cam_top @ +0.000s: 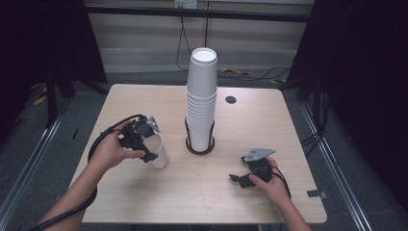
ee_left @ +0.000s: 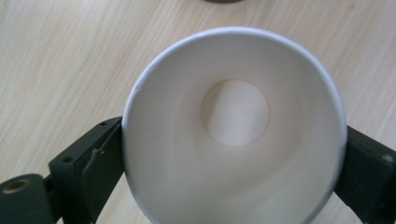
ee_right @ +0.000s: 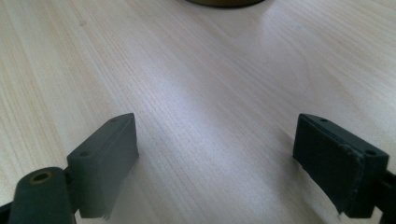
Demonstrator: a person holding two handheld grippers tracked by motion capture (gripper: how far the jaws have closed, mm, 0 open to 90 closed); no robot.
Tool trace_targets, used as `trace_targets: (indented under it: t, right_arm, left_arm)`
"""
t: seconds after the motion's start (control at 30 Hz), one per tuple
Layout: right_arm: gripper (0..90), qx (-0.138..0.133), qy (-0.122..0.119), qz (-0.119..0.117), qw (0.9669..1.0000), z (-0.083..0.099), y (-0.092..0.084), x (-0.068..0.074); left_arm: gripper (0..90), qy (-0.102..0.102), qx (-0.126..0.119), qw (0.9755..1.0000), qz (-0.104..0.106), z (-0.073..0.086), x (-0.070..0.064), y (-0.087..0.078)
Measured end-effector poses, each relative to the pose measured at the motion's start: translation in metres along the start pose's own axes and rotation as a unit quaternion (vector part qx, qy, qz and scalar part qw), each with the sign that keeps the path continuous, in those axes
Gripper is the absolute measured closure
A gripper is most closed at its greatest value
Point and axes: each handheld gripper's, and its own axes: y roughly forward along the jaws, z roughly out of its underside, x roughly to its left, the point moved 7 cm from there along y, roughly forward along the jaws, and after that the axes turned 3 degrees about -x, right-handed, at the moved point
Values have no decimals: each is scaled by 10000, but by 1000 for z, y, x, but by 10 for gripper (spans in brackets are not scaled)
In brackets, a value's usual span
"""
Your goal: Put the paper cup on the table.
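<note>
A single white paper cup (cam_top: 158, 150) stands on the wooden table at the left, and my left gripper (cam_top: 143, 143) is shut on it from above. In the left gripper view I look down into the cup (ee_left: 233, 130), with a black jaw pressed against each side of its rim. A tall stack of white paper cups (cam_top: 201, 103) rises from a dark ring holder (cam_top: 199, 146) at the table's middle. My right gripper (cam_top: 240, 179) rests low on the table at the right, open, with nothing between its fingers (ee_right: 106, 158).
The light wooden table (cam_top: 240, 125) has a small dark round hole (cam_top: 231, 99) behind the stack. The holder's dark base (ee_right: 224, 2) shows at the top edge of the right gripper view. Black curtains and cables lie beyond the table.
</note>
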Motion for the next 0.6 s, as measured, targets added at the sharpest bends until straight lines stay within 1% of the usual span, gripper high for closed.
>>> trace_targets:
  t: [0.03,0.13,0.23,0.3,0.33,0.37,0.4,0.43,0.5,0.53,0.57,0.6]
  right_arm:
    - [135,-1,-3,0,10000,0,0,0]
    - [135,0,-1,-3,10000,0,0,0]
    - [135,0,2,-5,10000,0,0,0]
    - [136,-2,0,-2,10000,0,0,0]
    - [136,-1,3,-6,10000,0,0,0]
    - [136,-1,3,-5,10000,0,0,0]
    - [136,-1,6,-5,10000,0,0,0]
    - [136,-1,2,-5,10000,0,0,0]
    - [137,0,6,-9,10000,0,0,0]
    - [137,-2,3,-6,10000,0,0,0]
    - [137,0,8,-12,10000,0,0,1]
    - [137,0,6,-12,10000,0,0,1]
  left_arm:
    - [64,-61,-130,9999,-21,-2,-1,2]
    - [60,-14,-217,9998,22,-4,-2,5]
    - [57,-68,-259,9996,55,-5,-3,8]
    - [55,-136,-345,9993,63,-6,-2,10]
    - [54,-137,-340,9993,92,-6,-2,10]
    - [53,-187,-391,9990,134,-7,-2,12]
    - [51,-164,-385,9990,171,-7,-2,13]
    - [50,-214,-391,9988,223,-7,-3,14]
    - [47,-271,-444,9984,233,-7,-3,17]
    - [47,-228,-465,9984,219,-8,-2,18]
    - [47,-241,-484,9982,250,-8,-3,19]
    - [46,-307,-475,9980,284,-7,-3,20]
